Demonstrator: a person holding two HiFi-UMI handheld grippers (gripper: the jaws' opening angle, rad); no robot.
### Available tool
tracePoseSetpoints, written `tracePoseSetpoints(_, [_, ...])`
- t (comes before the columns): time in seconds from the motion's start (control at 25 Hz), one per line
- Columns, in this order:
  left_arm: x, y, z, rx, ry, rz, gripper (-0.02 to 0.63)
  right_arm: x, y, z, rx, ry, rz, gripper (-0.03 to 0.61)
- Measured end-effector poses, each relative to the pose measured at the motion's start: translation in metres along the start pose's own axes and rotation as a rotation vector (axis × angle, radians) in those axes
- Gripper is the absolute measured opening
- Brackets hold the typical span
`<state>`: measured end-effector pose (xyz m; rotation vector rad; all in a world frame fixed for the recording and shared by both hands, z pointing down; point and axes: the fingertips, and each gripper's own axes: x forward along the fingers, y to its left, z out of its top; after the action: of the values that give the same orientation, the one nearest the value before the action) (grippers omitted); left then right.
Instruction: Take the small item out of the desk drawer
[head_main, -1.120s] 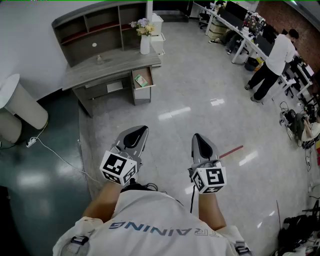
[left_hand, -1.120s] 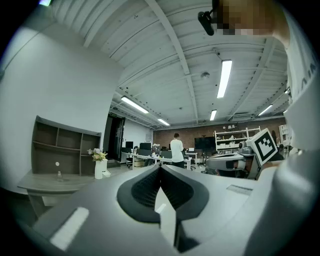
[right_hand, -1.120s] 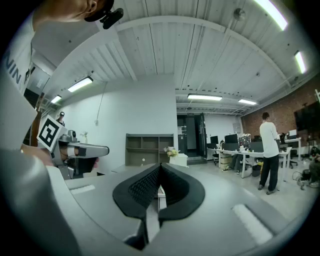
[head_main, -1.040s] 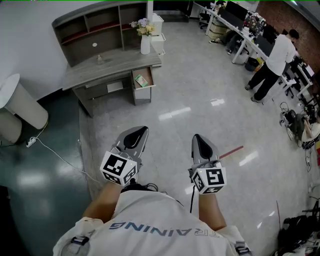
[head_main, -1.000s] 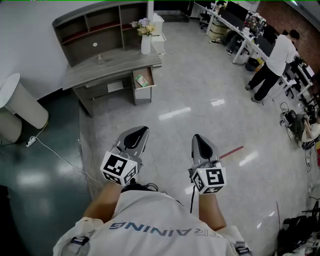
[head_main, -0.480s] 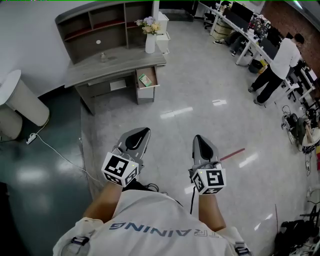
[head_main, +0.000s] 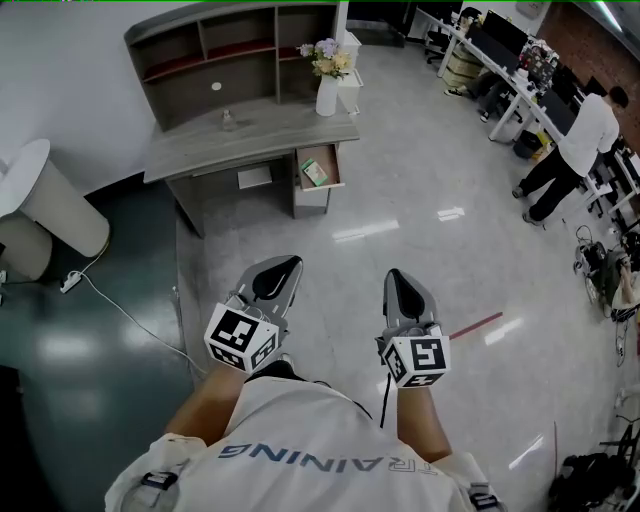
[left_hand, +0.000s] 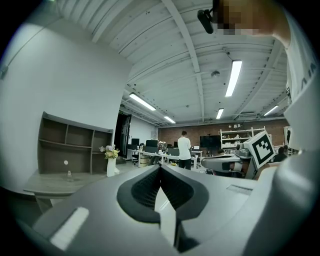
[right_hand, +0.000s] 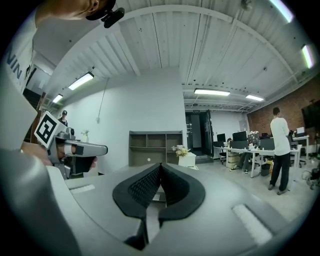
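The grey desk (head_main: 250, 135) with a shelf hutch stands far ahead across the floor. Its right-hand drawer (head_main: 322, 190) is pulled open, and a small green-and-white item (head_main: 314, 174) lies inside it. My left gripper (head_main: 285, 264) and right gripper (head_main: 396, 275) are held level side by side in front of my body, well short of the desk, both shut and empty. In the left gripper view the shut jaws (left_hand: 160, 167) point past the desk (left_hand: 45, 182). The right gripper (right_hand: 160, 166) points toward the hutch (right_hand: 155, 145).
A white vase of flowers (head_main: 327, 95) stands on the desk's right end, with a white cabinet (head_main: 349, 80) behind it. A white round stand (head_main: 45, 205) and a floor cable (head_main: 110, 300) lie to the left. A person (head_main: 585, 145) stands by office desks at far right. Red tape (head_main: 475, 325) marks the floor.
The desk and open drawer have slid right and lower in the head view and look slightly larger. Both grippers keep the same shut pose in front of me.
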<state>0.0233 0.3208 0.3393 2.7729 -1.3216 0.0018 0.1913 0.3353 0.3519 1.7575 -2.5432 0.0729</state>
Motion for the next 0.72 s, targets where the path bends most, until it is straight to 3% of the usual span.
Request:
tracePoseSetpoints(0.36, [0.017, 0.087, 0.006, -0.003, -0.021, -0.043, -0.002, 0.088, 0.054, 0.007, -0.096, 0.021, 0.032, 0.017])
tracePoseSetpoints(0.72, [0.048, 0.127, -0.004, -0.054, -0.001, -0.034, -0.002, 0.136, 0.028, -0.001, -0.068, 0.074, 0.010, 0.017])
